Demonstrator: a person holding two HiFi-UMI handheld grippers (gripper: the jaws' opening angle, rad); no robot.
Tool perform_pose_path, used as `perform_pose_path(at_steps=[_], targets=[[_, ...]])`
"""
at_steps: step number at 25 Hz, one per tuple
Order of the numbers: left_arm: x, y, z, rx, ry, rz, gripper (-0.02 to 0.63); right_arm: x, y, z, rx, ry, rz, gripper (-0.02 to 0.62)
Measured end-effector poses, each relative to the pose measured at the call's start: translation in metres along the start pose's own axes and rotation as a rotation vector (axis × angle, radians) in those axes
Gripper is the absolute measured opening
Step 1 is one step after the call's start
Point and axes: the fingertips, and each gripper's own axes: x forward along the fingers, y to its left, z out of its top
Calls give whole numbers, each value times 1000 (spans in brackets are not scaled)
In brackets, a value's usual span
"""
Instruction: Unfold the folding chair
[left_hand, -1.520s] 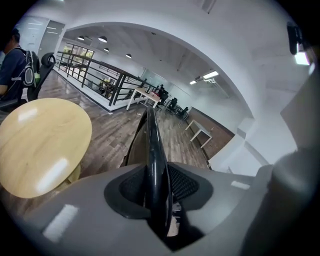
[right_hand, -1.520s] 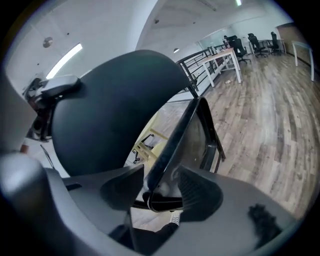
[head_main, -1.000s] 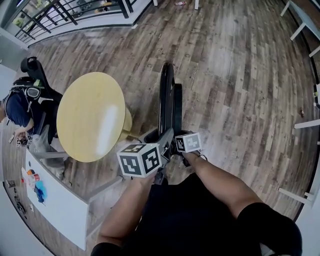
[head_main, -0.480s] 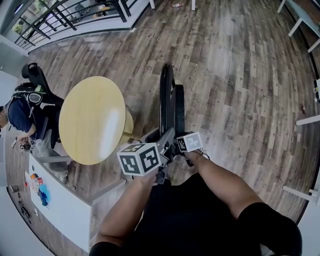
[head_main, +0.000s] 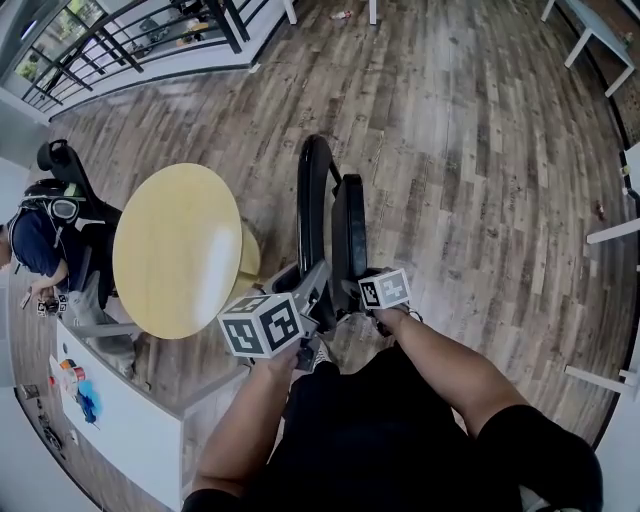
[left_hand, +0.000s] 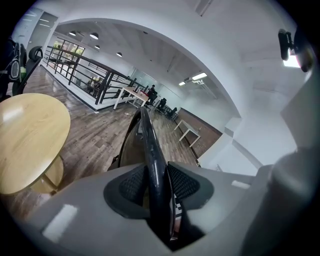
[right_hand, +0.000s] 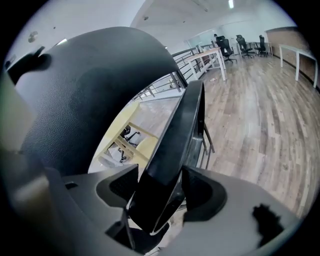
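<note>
The folding chair stood upright, its two panels running lengthwise away from both grippers. The left gripper, its jaws having just been closing, clamped the left panel. The right gripper clamped the right panel, just beside it.

Lower centre: grey plastic left gripper, its dark textured pads closed against the edge of a glossy black folding chair. The jaws are noted as having just been closing. The chair edge is seen running up to mid-frame. Left: round pale-wood table. Brown plank floor and black metal railing are recorded beyond.
</note>
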Motion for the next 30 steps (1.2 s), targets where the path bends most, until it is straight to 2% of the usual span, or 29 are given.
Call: perform_pose_path(at_steps=[2, 6, 11, 15, 20, 26, 30], targets=[[-1, 3, 0, -9, 3, -1, 130, -1, -1, -1, 4, -7, -3, 265], [-9, 18, 4, -45, 2, 4, 126, -4, -10, -4, 96, -35, 14, 236], [-21, 50, 6, -105, -7, 13, 120, -14, -44, -20, 206, -33, -2, 224], [-23, 69, 3, -104, 15, 41, 120, -22, -69, -32, 248, -23, 6, 224], [-24, 84, -1, -102, 34, 86, 120, -27, -87, -39, 262, -50, 68, 224], [-22, 103, -10, -117, 11, 131, 120, -34, -124, -59, 312, -83, 148, 222], [-13, 107, -16, -93, -5, 205, 120, -40, -153, -71, 335, -69, 191, 223]])
